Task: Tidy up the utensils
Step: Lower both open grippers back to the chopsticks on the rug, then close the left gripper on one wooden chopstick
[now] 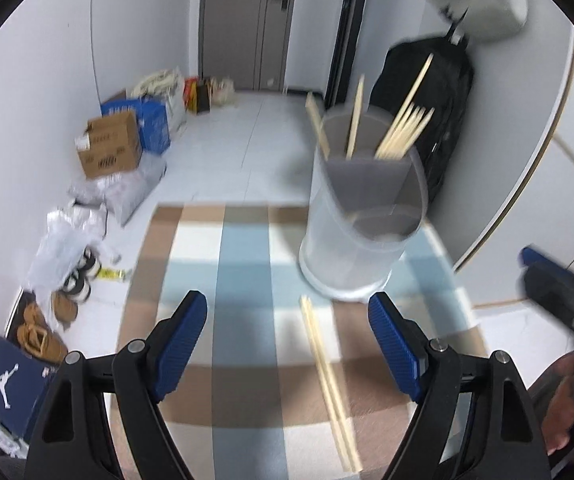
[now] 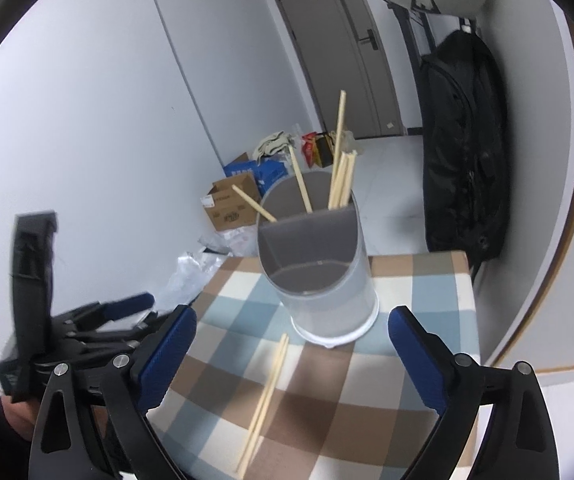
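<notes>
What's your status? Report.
Both claws, left and right, open, empty. Loose chopsticks flat on cloth before holder. Nothing blocking.

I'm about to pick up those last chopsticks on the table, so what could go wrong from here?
1. The two loose chopsticks lie flat on the checkered tablecloth; an open gripper may pinch the cloth or catch only one.
2. The utensil holder stands just beyond them; reaching forward could knock it over.
3. Chopsticks already in the holder lean outward and could be bumped while inserting more.
</notes>
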Action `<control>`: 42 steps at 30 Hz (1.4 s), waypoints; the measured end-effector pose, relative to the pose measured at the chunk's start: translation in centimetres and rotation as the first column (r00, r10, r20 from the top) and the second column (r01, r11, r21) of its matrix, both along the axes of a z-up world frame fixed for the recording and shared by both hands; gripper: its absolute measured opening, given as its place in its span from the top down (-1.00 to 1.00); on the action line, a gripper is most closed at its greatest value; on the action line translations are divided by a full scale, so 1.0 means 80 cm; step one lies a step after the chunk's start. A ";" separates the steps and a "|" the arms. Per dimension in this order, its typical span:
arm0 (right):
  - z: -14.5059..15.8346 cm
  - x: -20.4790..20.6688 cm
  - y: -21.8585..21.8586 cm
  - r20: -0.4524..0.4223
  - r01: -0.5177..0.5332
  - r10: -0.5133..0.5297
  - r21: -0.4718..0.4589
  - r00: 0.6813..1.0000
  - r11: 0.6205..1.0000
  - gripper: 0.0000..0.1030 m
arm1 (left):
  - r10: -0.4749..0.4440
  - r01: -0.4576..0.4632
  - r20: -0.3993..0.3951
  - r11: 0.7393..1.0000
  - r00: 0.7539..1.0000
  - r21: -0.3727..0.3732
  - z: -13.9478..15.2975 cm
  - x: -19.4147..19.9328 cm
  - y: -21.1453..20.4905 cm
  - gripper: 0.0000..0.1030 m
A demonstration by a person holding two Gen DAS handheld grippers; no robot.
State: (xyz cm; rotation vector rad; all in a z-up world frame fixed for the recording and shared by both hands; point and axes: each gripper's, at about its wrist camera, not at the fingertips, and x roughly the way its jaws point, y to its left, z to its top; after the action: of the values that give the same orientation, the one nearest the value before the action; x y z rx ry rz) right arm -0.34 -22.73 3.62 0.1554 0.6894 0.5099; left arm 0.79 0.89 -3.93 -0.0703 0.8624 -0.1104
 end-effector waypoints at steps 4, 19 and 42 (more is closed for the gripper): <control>-0.007 0.002 -0.007 -0.022 -0.006 0.006 0.034 1.000 0.999 -0.90 | 0.010 -0.009 -0.103 1.000 0.995 0.010 -0.034 0.005 0.000 -0.54; -0.038 0.022 -0.021 -0.097 0.037 -0.034 0.032 0.995 0.999 -0.94 | -0.014 0.050 -0.266 0.990 0.964 0.130 -0.086 0.012 -0.029 -0.54; -0.048 0.046 -0.005 -0.133 -0.033 0.042 0.073 0.990 0.997 -0.94 | 0.021 0.016 -0.322 0.994 0.947 0.109 -0.096 0.024 -0.025 -0.47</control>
State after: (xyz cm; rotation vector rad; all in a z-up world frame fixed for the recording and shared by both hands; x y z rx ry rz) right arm 3.34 -23.09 -0.22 0.2450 0.8072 0.5638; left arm 2.70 -1.07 -11.60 0.0155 1.1950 -0.0485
